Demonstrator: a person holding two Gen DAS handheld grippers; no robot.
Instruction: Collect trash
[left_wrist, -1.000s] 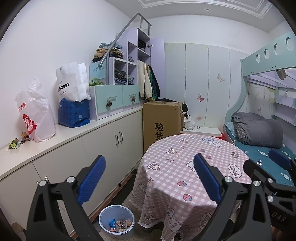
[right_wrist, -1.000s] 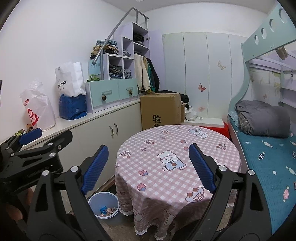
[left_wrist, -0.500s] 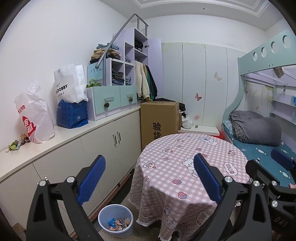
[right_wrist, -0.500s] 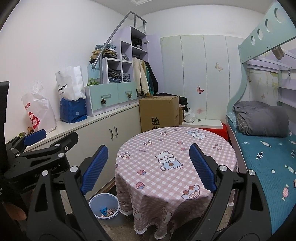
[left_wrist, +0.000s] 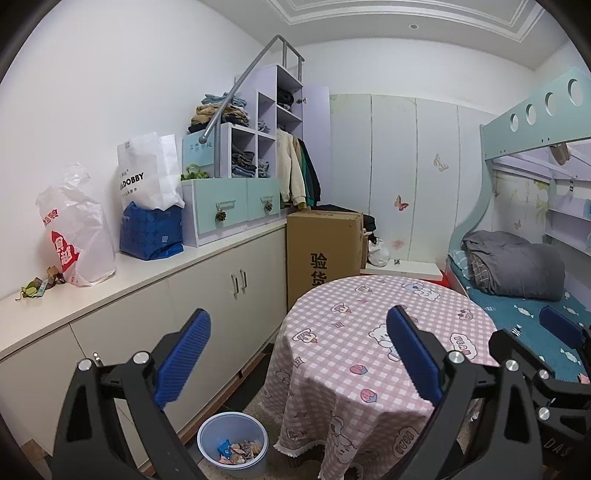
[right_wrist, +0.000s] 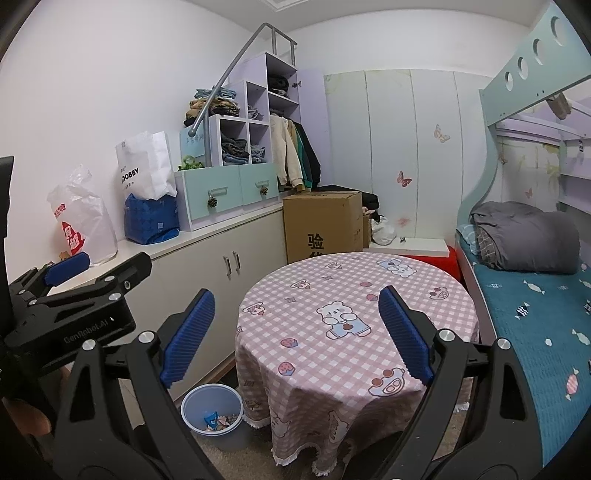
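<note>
The round table (left_wrist: 369, 332) with its pink checked cloth sat lower and nearer the middle of both views than a second before, as both cameras had drawn back. The left claw (left_wrist: 295, 354) and right claw (right_wrist: 295, 332) stayed spread wide, holding nothing. The blue bin (left_wrist: 232, 448), wrappers (left_wrist: 240, 450) inside, stood on the floor by the table's left edge.

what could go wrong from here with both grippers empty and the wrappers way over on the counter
1. The loose wrappers lie at the counter's far left end, right beside the white plastic bag; an open left gripper could snag or knock the bag.
2. The trash bin sits on the floor tight against the draped tablecloth, so a carried wrapper might drop onto cloth or floor instead.
3. The right gripper is close beside the left; they could collide.
</note>
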